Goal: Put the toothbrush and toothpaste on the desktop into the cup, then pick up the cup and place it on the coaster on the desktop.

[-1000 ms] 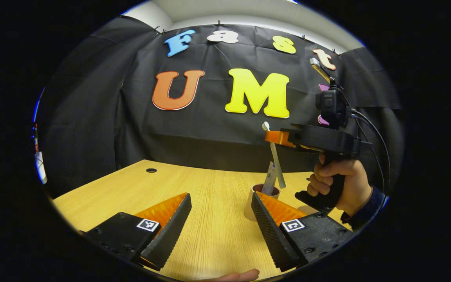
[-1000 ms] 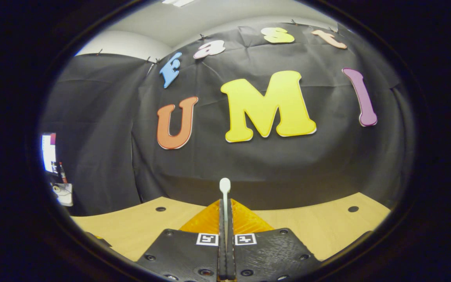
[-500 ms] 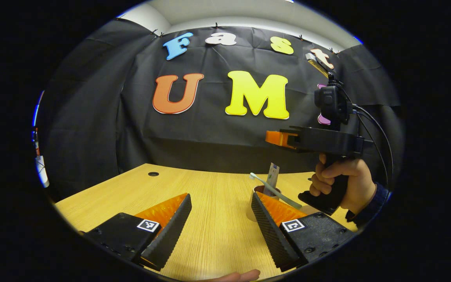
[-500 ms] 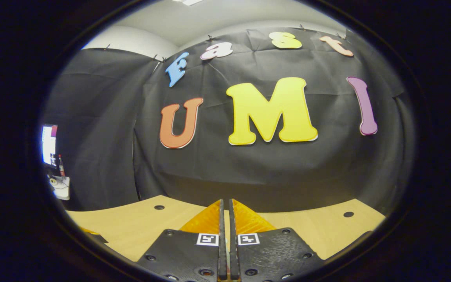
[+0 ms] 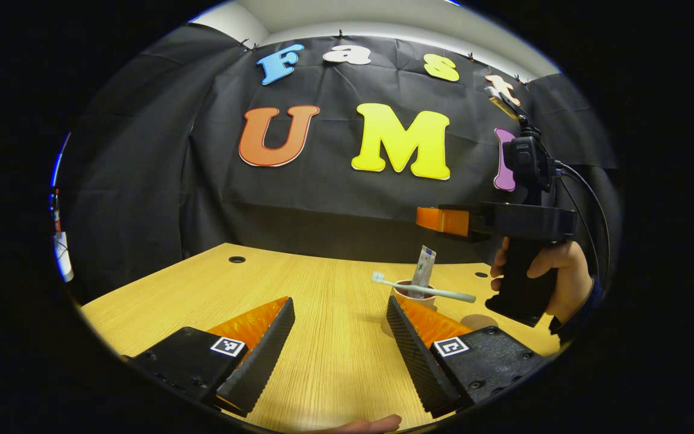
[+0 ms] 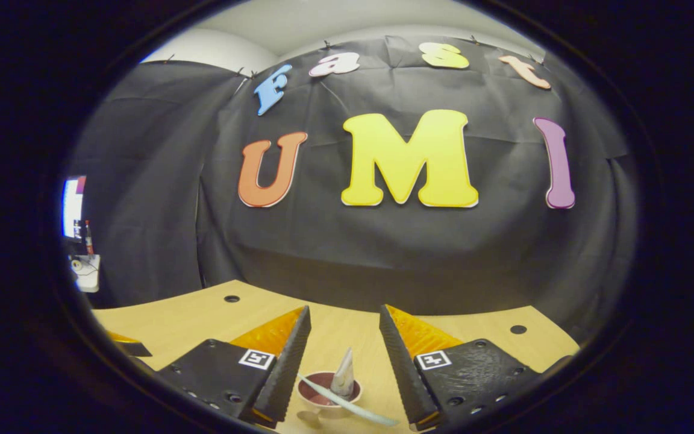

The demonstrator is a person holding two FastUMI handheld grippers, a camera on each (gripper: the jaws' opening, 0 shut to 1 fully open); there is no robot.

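Observation:
A small cup [image 5: 404,288] stands on the wooden table, partly hidden behind a finger of my left gripper [image 5: 340,300], which is open and empty just short of it. The toothpaste tube [image 5: 425,265] stands upright in the cup. The toothbrush [image 5: 437,292] lies nearly level across the rim, its head sticking out to the left. A hand holds my right gripper [image 5: 437,218] above and to the right of the cup. In the right gripper view my right gripper [image 6: 344,310] is open, with the cup [image 6: 314,390], tube [image 6: 343,380] and toothbrush [image 6: 353,407] below its fingers.
A round brown coaster [image 5: 481,321] lies on the table [image 5: 323,283] just right of the cup. The table has cable holes [image 5: 237,259] near its back edge. The black cloth wall rises close behind it.
My right gripper has opened and let go of the toothbrush, then shifted right. The toothbrush tipped from upright to lying across the cup's rim. My left gripper has stayed put.

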